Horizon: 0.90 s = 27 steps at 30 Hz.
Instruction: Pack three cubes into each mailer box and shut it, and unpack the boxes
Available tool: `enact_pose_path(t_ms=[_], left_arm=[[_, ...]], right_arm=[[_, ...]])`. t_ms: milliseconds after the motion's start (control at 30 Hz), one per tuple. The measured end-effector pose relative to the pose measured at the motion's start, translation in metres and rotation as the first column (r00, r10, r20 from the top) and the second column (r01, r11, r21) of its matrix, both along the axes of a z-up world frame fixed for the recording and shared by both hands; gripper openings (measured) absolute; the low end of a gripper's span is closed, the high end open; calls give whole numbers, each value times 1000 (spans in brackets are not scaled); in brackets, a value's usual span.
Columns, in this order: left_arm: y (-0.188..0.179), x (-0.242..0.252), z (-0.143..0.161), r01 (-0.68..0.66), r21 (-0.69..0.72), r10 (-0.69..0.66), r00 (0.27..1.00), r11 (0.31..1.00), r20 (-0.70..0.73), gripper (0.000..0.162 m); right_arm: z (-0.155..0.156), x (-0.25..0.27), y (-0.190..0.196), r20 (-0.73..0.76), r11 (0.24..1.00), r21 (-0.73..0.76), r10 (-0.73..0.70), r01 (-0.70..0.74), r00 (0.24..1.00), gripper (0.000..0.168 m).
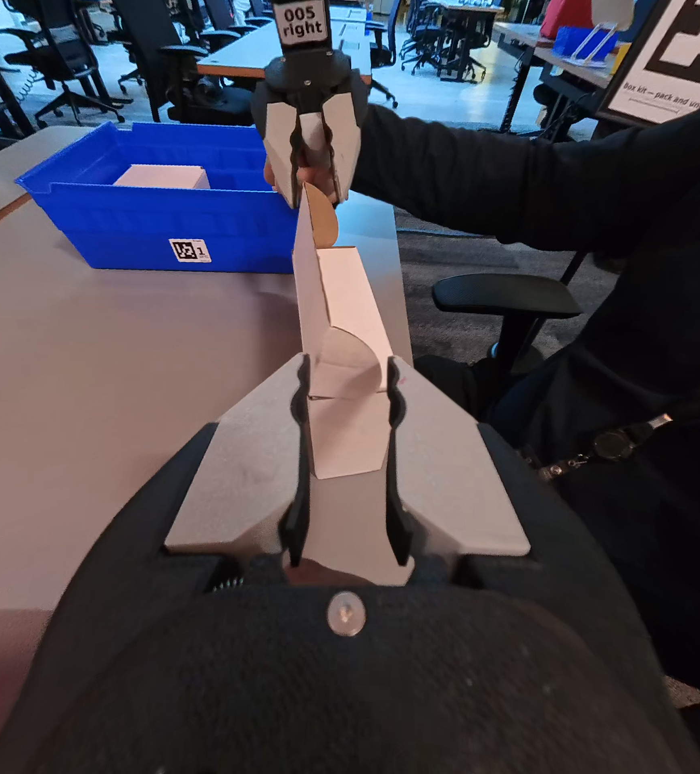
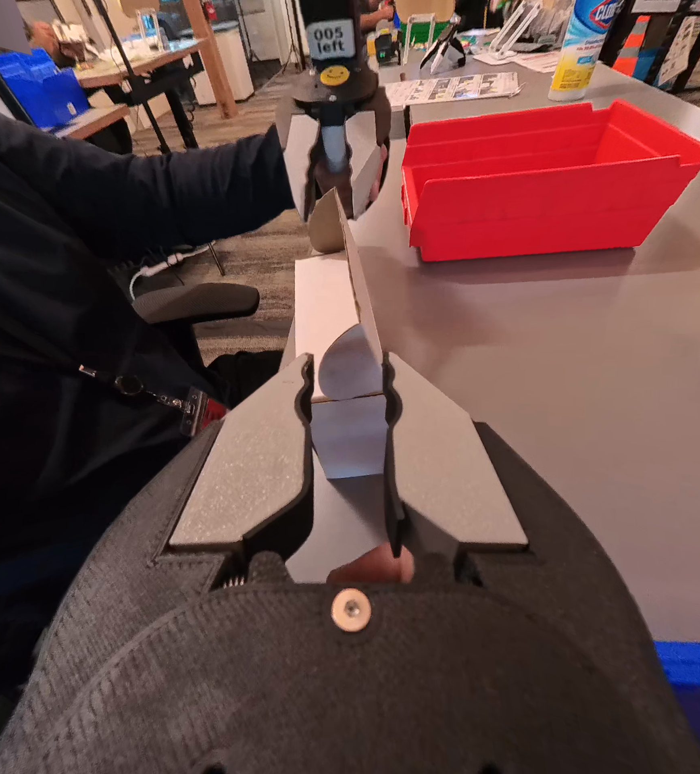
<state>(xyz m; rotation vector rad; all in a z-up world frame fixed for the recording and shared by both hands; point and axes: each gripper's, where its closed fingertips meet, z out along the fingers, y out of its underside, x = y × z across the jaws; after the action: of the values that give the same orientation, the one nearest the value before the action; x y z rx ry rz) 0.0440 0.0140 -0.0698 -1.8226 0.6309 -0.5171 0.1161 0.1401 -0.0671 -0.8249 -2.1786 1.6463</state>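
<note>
A white mailer box (image 1: 352, 293) lies on the grey table (image 1: 130, 377) between my two grippers, which face each other. Its lid (image 1: 308, 272) stands upright, seen edge-on, with a rounded side flap (image 1: 348, 360) folded in at each end. My left gripper (image 1: 348, 368) is partly open, and its jaws straddle the near flap. My right gripper (image 2: 346, 364) is partly open around the opposite end flap (image 2: 348, 368), with the lid's edge (image 2: 361, 293) against one finger. Each gripper also shows in the other's view, the right (image 1: 315, 201) and the left (image 2: 331, 209). No cubes show.
A blue bin (image 1: 151, 218) at the back of the table holds another white box (image 1: 164, 176). A red bin (image 2: 549, 201) stands past the box, with a canister (image 2: 578, 50) behind it. The person's dark sleeves and a chair armrest (image 1: 503, 293) are at the table's edge. The grippers' ends are close to 15 centimeters from one another.
</note>
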Motion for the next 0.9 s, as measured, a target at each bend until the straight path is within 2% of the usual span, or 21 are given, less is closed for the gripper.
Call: enact_pose_path(t_ms=[200, 467, 900], left_arm=[[7, 0, -2, 13, -12, -13, 1000, 1000, 2, 32], [7, -3, 3, 35, -8, -35, 999, 999, 2, 31], [4, 8, -5, 72, -16, -73, 997, 997, -37, 30]], right_arm=[[-10, -2, -7, 33, 995, 93, 37, -40, 999, 29], [-7, 10, -19, -51, 988, 149, 42, -33, 998, 29], [-5, 13, -21, -77, 996, 87, 27, -20, 997, 26]])
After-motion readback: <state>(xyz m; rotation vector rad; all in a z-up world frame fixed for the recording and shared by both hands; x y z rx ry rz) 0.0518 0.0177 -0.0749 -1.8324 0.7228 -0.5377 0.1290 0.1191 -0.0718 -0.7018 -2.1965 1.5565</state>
